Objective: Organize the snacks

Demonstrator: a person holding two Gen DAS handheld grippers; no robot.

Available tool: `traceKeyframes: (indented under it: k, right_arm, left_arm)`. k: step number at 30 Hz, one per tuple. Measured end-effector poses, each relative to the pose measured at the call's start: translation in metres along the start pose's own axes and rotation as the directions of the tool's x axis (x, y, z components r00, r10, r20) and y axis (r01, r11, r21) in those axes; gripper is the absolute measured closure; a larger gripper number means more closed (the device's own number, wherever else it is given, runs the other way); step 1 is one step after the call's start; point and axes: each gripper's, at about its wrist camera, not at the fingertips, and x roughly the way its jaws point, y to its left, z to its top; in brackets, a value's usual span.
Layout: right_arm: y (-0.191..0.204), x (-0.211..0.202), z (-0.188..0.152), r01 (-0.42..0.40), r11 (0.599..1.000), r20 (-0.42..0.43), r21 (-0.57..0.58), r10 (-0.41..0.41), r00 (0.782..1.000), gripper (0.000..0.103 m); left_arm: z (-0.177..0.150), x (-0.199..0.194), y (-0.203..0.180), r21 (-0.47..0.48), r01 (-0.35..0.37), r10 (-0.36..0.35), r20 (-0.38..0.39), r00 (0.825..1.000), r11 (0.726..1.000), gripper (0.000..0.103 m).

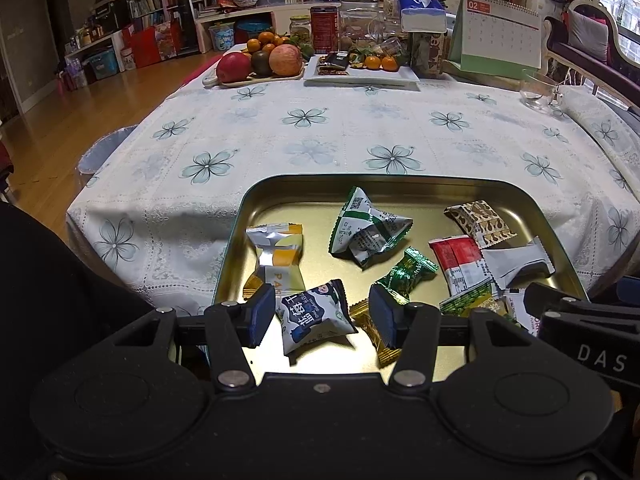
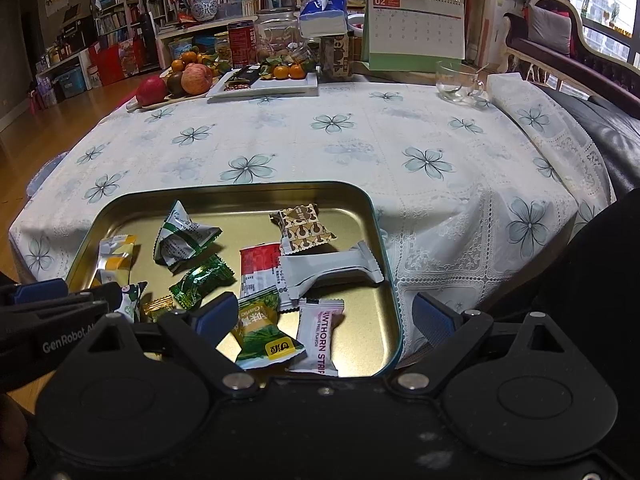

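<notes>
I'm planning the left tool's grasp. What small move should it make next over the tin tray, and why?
Probably ease the left tool down and close on the navy-and-white snack packet. Its fingers stand open on either side of that packet, not pressing it, and the packet lies loose in the gold tin tray, with a gold-wrapped candy close beside it.

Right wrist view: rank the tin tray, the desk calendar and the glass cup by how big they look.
1. Tin tray, by far the largest, though nearest the camera.
2. Desk calendar.
3. Glass cup, smallest.
</notes>
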Motion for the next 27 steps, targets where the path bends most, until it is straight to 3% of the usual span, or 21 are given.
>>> traceKeyframes:
  k: [27]
  right_arm:
    - [-0.0009,0.0005,0.0,-0.006,1.0,-0.003,0.002,0.006,1.0,0.004]
  left_arm:
    - [-0.0005,0.0007,0.0003,0.001,0.0,0.0,0.0,1.0,1.0,0.045]
